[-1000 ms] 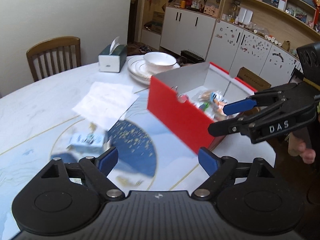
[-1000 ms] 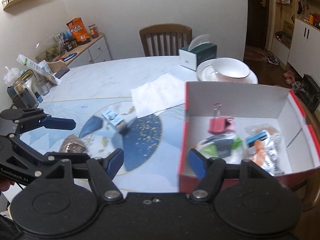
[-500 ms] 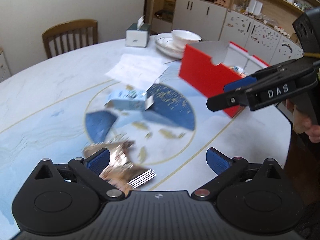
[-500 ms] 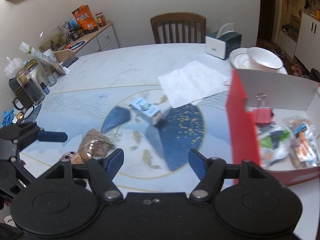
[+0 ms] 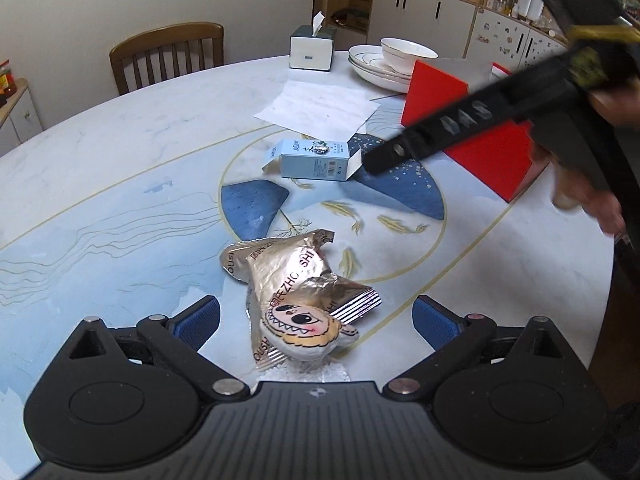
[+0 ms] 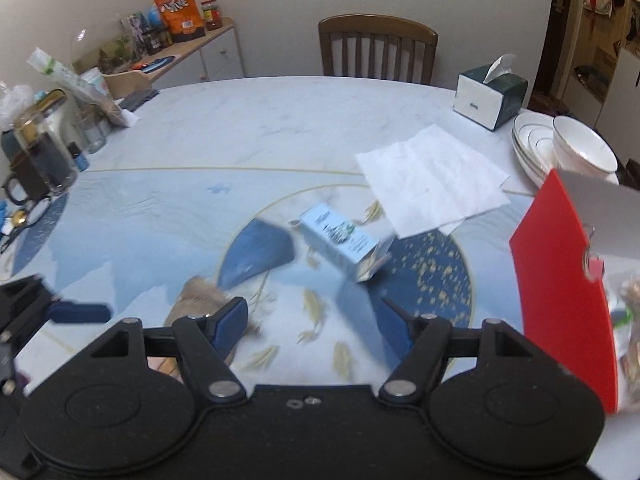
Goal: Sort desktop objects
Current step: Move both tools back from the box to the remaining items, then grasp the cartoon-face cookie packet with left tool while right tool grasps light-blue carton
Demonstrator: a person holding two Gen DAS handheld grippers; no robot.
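Lying between the wide-apart left claw (image 5: 316,318) pads, untouched: crumpled snack packet (image 5: 298,292).

The table (image 5: 120,152) is large and round, with a pale marble-like top, thin gold rings and a blue painted circle with gold fish in the middle. On this circle lies a small light-blue carton (image 5: 314,159) on its side, one end flap open. Nearer to the camera lies a crumpled silver snack packet (image 5: 296,292) with a cartoon face. A white sheet of paper (image 5: 320,106) lies flat behind the carton. A red box (image 5: 472,132) stands at the right edge, open on top. Far behind are a tissue box (image 5: 312,48), and a stack of white plates (image 5: 380,70) with a bowl (image 5: 408,50) on it. At the left edge stands a dark glass jug (image 6: 44,160).
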